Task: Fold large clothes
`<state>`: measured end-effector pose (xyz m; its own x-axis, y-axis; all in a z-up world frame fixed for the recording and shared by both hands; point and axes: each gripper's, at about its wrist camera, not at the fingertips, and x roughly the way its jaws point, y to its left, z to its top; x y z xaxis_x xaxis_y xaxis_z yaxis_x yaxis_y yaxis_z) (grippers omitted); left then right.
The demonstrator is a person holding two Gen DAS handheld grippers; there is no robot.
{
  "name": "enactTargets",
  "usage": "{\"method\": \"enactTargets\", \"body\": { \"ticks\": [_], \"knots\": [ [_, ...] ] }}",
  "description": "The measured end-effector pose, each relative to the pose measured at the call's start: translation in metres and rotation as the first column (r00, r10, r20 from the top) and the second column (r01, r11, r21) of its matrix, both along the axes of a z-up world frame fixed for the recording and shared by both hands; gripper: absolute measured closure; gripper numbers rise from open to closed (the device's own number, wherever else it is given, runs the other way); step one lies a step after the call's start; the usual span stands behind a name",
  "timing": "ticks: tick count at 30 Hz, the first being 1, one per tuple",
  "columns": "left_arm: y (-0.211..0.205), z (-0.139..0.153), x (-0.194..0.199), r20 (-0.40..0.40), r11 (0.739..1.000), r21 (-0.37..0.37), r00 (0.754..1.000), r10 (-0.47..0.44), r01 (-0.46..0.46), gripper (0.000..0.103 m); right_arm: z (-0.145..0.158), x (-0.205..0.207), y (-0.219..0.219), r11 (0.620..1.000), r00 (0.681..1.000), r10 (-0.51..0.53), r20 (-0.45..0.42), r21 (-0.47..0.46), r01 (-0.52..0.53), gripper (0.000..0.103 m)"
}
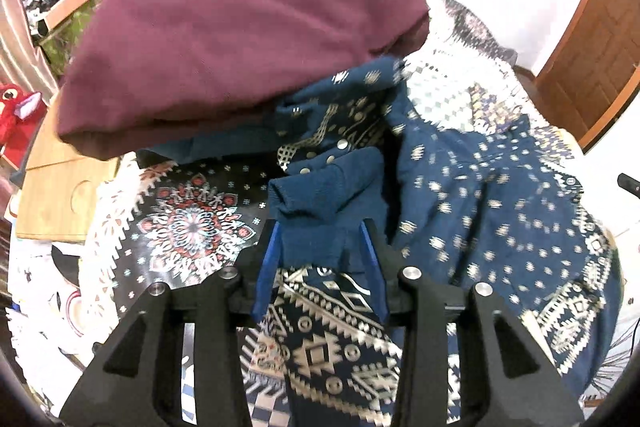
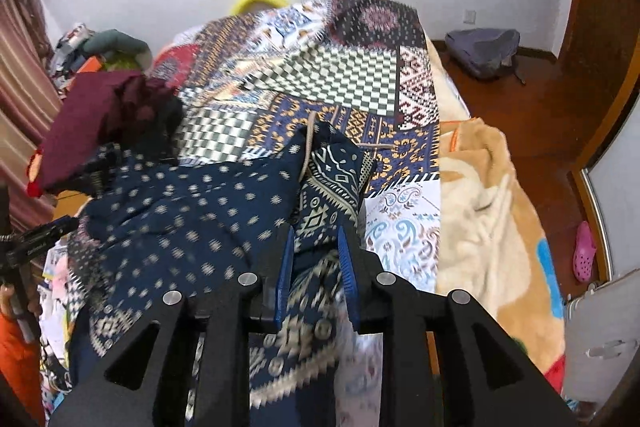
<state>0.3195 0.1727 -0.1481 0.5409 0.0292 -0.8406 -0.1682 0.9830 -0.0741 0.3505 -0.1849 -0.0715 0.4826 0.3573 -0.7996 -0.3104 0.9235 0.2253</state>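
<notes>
A navy garment with cream patterns is bunched on the patchwork bedspread; it also shows in the right wrist view. My left gripper is shut on its plain blue ribbed cuff. My right gripper is shut on a patterned edge of the same garment, with a beige drawstring beside it. A maroon garment lies folded on top at the far left, and shows in the right wrist view.
A wooden board lies at the left. A beige blanket covers the bed's right side. A grey backpack and a pink shoe lie on the wooden floor. A yellow object sits at the bed's far end.
</notes>
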Motion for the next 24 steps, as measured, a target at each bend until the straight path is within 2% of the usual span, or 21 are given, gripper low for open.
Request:
{"method": "enactTargets", "body": {
  "ticks": [2, 4, 6, 9, 11, 13, 19, 24],
  "knots": [
    [-0.003, 0.011, -0.014, 0.022, 1.0, 0.004, 1.0, -0.006, 0.006, 0.06, 0.011, -0.015, -0.004, 1.0, 1.0, 0.001, 0.026, 0.013, -0.002, 0.077],
    [-0.009, 0.019, -0.022, 0.042, 1.0, 0.013, 0.999, -0.016, 0.015, 0.058, 0.019, -0.028, -0.008, 1.0, 0.999, 0.001, 0.053, 0.017, -0.002, 0.066],
    [-0.012, 0.027, -0.031, 0.057, 0.999, 0.023, 0.998, -0.027, 0.026, 0.056, 0.026, -0.042, -0.01, 1.0, 0.998, -0.004, 0.071, 0.008, 0.003, 0.061],
    [-0.008, 0.04, -0.053, 0.077, 0.999, 0.032, 0.996, -0.039, 0.037, 0.047, 0.033, -0.061, -0.01, 1.0, 0.995, 0.021, 0.093, -0.008, -0.021, 0.059],
    [-0.009, 0.044, -0.069, 0.092, 0.999, 0.033, 0.995, -0.04, 0.037, 0.035, 0.032, -0.072, -0.01, 0.999, 0.994, 0.036, 0.1, -0.024, -0.034, 0.057],
    [-0.008, 0.043, -0.08, 0.092, 0.999, 0.022, 0.995, -0.042, 0.04, 0.031, 0.027, -0.082, -0.009, 0.998, 0.995, 0.049, 0.089, -0.035, -0.046, 0.053],
    [-0.004, 0.013, -0.107, 0.012, 0.999, -0.029, 0.999, -0.04, 0.04, 0.03, -0.001, -0.107, -0.011, 0.998, 0.998, 0.052, 0.026, -0.034, -0.051, 0.053],
    [0.005, -0.033, -0.123, -0.095, 0.992, -0.128, 0.995, -0.003, -0.009, 0.03, -0.035, -0.12, -0.02, 1.0, 0.997, 0.006, -0.077, -0.005, -0.006, 0.053]
  ]
}}
